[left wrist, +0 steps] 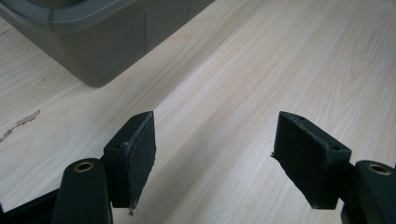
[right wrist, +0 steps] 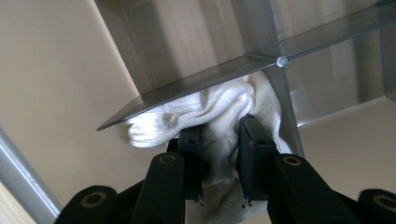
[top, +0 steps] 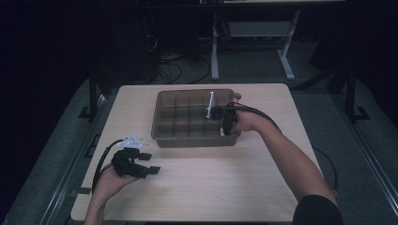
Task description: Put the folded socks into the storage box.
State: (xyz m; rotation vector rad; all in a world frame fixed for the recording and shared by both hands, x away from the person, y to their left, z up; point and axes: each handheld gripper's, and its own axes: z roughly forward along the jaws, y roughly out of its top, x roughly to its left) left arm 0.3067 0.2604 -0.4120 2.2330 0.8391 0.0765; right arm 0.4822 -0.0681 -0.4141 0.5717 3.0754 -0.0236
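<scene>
A grey see-through bin (top: pixel 164 117) with several divided compartments stands at the middle of the wooden table. My right gripper (top: pixel 226 125) reaches down into its near right corner compartment. In the right gripper view its jaws (right wrist: pixel 219 140) are shut on a bunched white sock (right wrist: pixel 187 119), which lies pressed under a divider wall (right wrist: pixel 196 81). My left gripper (top: pixel 149 163) rests low at the table's near left with its jaws wide open. In the left gripper view nothing lies between its pads (left wrist: pixel 140 154), and the bin's corner (left wrist: pixel 93 42) shows beyond them.
The light wooden table (top: pixel 211 187) has bare surface in front of the bin and on both sides. A small scuff (left wrist: pixel 21 123) marks the wood near the bin. Behind the table stand white desk legs (top: pixel 215 51) and loose cables on a dark floor.
</scene>
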